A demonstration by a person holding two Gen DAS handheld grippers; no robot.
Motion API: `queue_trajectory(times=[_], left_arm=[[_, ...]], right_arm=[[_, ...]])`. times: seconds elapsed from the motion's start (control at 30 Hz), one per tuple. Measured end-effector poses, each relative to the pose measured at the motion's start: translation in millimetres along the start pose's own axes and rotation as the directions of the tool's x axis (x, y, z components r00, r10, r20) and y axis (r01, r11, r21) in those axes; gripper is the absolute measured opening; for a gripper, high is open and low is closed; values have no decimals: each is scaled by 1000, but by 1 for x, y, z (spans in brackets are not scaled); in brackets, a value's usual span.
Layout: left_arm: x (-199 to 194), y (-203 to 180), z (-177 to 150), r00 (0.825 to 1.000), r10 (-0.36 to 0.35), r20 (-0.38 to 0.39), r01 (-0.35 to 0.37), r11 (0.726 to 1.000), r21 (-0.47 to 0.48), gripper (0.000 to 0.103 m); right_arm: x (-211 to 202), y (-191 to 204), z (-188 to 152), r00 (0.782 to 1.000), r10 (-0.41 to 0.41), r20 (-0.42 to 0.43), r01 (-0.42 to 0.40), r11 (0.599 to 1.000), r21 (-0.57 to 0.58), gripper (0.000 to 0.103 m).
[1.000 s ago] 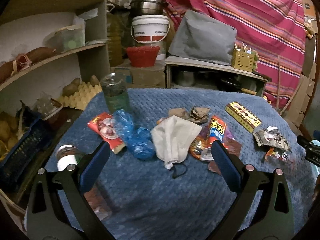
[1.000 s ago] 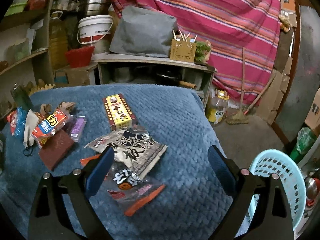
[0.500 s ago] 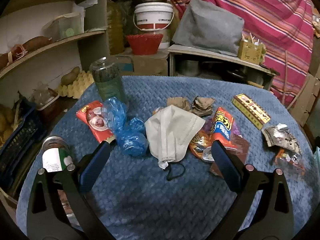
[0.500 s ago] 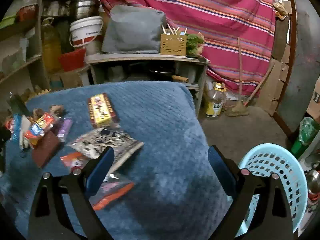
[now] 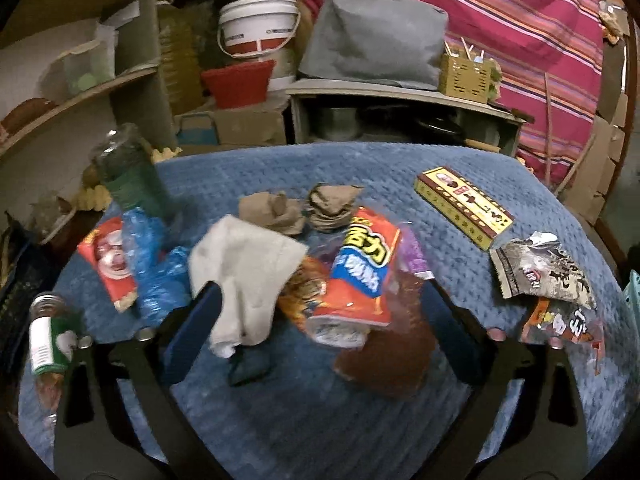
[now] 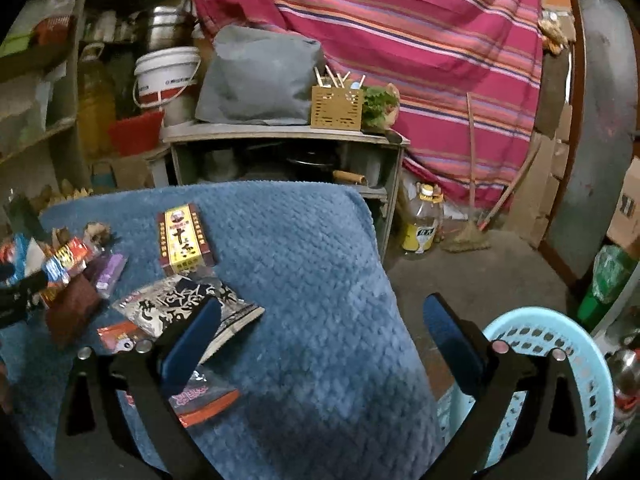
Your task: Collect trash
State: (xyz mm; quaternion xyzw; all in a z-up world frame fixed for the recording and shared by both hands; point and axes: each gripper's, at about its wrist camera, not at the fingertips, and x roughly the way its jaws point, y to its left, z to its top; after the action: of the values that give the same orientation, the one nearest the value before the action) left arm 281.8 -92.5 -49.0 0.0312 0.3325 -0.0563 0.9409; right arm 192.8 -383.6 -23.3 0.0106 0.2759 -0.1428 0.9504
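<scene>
Trash lies all over the blue blanket (image 5: 320, 420) on the table. In the middle sit an orange snack bag (image 5: 356, 280), a white cloth mask (image 5: 244, 272) & a brown pouch (image 5: 392, 356). To the left are a blue plastic bag (image 5: 156, 272), a red wrapper (image 5: 108, 268), a green bottle (image 5: 132, 176) & a small jar (image 5: 50, 336). A yellow box (image 5: 464, 208) & a gray torn packet (image 5: 540, 272) lie to the right.

The left gripper (image 5: 320, 332) hangs over the snack bag & mask. Its tongs are closing, but the pads don't press on anything yet. The right gripper (image 6: 320, 344) is spread wide w/ nothing in it, over the blanket edge, near the light blue basket (image 6: 560, 340) on the floor.

The bags & wrappers look light, thin & crinkly, prob. slippery. Best to pinch a bunched-up part or an edge, not the flat face. The mask is soft & floppy, easy to pinch anywhere. The bottle & jar look harder, heavier & may roll.

The blanket is soft & bumpy, so tongs could snag it. The room is dim & crowded: shelves, a white bucket (image 5: 260, 28), a striped pink cloth (image 6: 400, 40).
</scene>
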Motion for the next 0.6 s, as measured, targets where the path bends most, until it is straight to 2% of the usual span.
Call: queue_trajectory(times=[0.03, 0.17, 0.23, 0.33, 0.43, 0.6], left_arm=[[3, 0, 1, 1000, -13, -10, 13, 1000, -3, 79], [18, 4, 2, 998, -39, -50, 39, 999, -17, 69], [23, 5, 2, 995, -74, -72, 72, 997, -31, 54], [26, 0, 0, 989, -114, -93, 113, 993, -21, 39], [20, -6, -3, 993, -92, -73, 93, 996, 15, 34], [1, 0, 0, 995, -99, -17, 99, 995, -10, 29]], right_arm=[[1, 2, 0, 1000, -8, 0, 8, 1000, -8, 99], [9, 3, 1, 999, -21, -49, 20, 1000, -11, 99], [13, 0, 0, 997, -22, -72, 22, 1000, 1, 99], [15, 0, -2, 997, 3, -77, -2, 1000, 14, 99], [14, 5, -3, 998, -8, -67, 7, 1000, -3, 99], [10, 12, -3, 998, 12, -62, -13, 1000, -8, 99]])
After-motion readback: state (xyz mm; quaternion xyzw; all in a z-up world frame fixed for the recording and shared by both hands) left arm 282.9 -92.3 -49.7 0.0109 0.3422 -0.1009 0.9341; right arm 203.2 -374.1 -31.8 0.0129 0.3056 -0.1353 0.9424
